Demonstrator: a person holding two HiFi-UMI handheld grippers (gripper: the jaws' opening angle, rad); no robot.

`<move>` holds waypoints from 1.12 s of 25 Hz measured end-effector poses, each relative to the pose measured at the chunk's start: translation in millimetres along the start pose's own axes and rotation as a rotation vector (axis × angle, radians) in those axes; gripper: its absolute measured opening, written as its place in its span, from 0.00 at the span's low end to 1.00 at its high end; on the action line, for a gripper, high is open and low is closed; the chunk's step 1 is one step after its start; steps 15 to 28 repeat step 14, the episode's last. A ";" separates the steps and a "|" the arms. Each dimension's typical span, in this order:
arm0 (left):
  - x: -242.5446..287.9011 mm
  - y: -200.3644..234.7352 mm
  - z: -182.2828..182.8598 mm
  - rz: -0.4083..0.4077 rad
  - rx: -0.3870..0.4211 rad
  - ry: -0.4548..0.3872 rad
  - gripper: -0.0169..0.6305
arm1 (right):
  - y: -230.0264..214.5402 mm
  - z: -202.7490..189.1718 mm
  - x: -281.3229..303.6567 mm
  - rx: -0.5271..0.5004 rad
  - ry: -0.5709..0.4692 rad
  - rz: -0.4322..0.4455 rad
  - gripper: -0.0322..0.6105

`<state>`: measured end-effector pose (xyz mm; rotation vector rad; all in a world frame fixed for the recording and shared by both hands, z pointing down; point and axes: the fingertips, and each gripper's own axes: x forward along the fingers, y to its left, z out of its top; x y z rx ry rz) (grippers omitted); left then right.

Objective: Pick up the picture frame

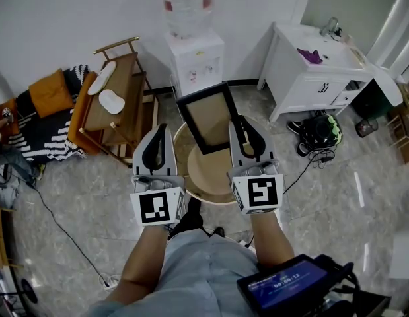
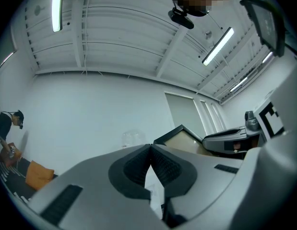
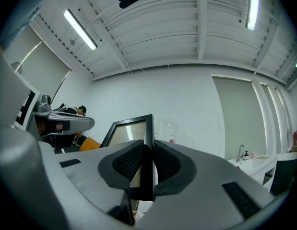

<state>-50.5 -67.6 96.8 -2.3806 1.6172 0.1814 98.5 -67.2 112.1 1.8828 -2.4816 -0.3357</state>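
Now, picture frame [image 1: 207,117]: black-edged with a tan panel, it tilts over the far side of the round wooden worktop [image 1: 203,194]. From the head view I cannot tell whether its lower edge touches the top.
Right tongs [image 1: 242,128]: clamped on the frame's right-hand edge. In the right gripper view the black moulding [image 3: 148,128] stands upright between the two ribbed pads [image 3: 123,163], with one pad pressed to each face.
Left tongs [image 1: 160,132]: pinched together at the tips with nothing between them, as the left gripper view [image 2: 150,148] shows. They sit just left of the frame and apart from it.
Frame from the left side: one corner [image 2: 183,137] pokes up past the left tool, beside the other gripper's body.
Marker cubes: one sits on each tool, left [image 1: 158,207] and right [image 1: 260,192], close to the person's forearms.
Behind the worktop: a white water dispenser [image 1: 195,57] carries a clear bottle [image 1: 187,4] and stands against the wall.
Left of the room: a wooden chair [image 1: 121,104] has pale items on its seat. Next to it are an orange cushion [image 1: 51,91] and a black-and-white striped blanket [image 1: 34,137].
Right of the room: a white sink cabinet [image 1: 310,74], with a dark rounded bag or helmet [image 1: 320,129] on the floor in front of it.
Floor [image 1: 92,197]: grey marbled tile with a thin cable [image 1: 59,224] trailing across it.
Near the person's waist: a small device with a blue screen [image 1: 282,286].
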 end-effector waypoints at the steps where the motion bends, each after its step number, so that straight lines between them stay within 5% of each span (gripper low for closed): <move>1: 0.3 0.0 0.1 -0.001 0.000 0.001 0.04 | 0.6 -0.5 0.4 -0.003 0.002 0.004 0.17; 28: 4.4 -8.0 -2.9 -0.022 0.001 0.000 0.04 | -6.2 -4.7 -3.4 0.006 0.008 -0.029 0.17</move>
